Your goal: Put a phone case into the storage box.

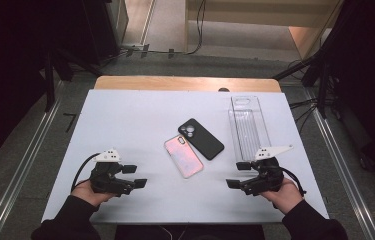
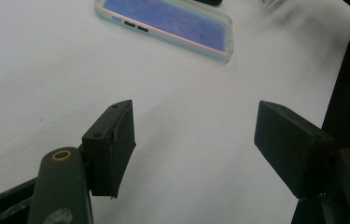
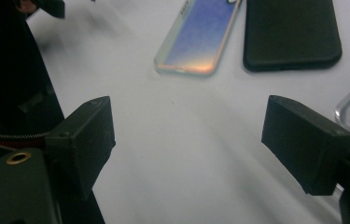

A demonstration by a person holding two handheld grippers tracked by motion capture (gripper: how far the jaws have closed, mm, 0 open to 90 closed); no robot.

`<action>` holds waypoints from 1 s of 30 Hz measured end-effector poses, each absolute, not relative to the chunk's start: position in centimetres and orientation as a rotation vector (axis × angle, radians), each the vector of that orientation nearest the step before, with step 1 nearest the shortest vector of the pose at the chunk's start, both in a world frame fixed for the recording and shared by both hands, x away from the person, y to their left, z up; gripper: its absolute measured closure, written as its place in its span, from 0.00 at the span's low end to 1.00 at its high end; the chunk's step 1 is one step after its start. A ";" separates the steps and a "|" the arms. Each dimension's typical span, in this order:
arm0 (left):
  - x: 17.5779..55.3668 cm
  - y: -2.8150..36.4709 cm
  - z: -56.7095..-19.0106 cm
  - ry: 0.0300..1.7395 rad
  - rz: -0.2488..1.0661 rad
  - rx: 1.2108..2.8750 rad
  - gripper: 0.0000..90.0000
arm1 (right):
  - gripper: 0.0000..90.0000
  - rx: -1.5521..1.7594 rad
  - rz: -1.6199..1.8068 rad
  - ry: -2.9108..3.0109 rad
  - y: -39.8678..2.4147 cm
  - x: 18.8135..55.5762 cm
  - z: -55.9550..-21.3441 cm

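**Phone cases lying mid-desk between two open hand-held grippers**

Phone cases are lying on the white desk (image 1: 125, 115), three of them, and nothing is touching any of them.

Starting at the left, the left hand-held gripper (image 1: 134, 176) is resting low over the desk near the front edge, gripped in the person's left hand (image 1: 91, 191). Its jaws are standing released and wide apart, pointing toward the middle, with bare desk between them in the left gripper view. Ahead of those jaws the pink case (image 2: 165, 25) is lying flat, well apart from the pads.

Moving toward the centre, that pink case (image 1: 183, 156) is sitting at a slant with its iridescent back up. Just beside it, on its right and a little farther back, the black case (image 1: 201, 139) is lying flat, camera cut-out toward the far side; the two are looking close, perhaps touching at a corner, though I cannot tell.

Farther right, the clear case (image 1: 247, 125) is lying lengthwise, running away from the person.

At the right, the right hand-held gripper (image 1: 238, 175) is hovering near the clear case's near end, held in the right hand (image 1: 285, 194). Its jaws are also standing released, gaping over empty desk, aimed toward the pink case (image 3: 199, 39) and black case (image 3: 290, 32).
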State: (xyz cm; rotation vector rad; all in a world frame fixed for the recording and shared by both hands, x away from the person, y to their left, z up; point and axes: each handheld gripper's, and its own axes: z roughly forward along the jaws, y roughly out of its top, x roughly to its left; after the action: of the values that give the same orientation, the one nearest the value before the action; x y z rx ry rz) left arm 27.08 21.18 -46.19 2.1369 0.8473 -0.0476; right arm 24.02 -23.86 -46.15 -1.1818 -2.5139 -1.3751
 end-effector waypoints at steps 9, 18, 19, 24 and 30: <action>27.1 21.2 -46.2 0.839 -0.047 2.142 0.33 | 0.17 -1.274 -1.395 -2.530 -21.9 24.4 -45.3; 27.1 21.2 -46.1 0.836 -0.051 2.142 0.33 | 0.17 -1.334 -1.433 -2.507 -20.6 25.1 -45.2; 27.1 21.2 -46.1 0.836 -0.051 2.143 0.33 | 0.17 -1.333 -1.425 -2.512 -20.5 25.2 -45.2; 27.1 21.2 -46.1 0.835 -0.051 2.142 0.33 | 0.08 -1.303 -1.398 -2.547 -19.4 25.7 -45.5; 27.1 21.2 -46.1 0.834 -0.053 2.143 0.33 | 0.00 -1.300 -1.413 -2.557 -18.4 26.2 -45.3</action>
State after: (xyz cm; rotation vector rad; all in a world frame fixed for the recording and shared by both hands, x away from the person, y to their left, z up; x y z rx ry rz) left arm 27.05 21.21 -46.12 2.1430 0.8343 -0.0532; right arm 26.18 -18.41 -45.32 -1.3002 -2.5569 -1.4129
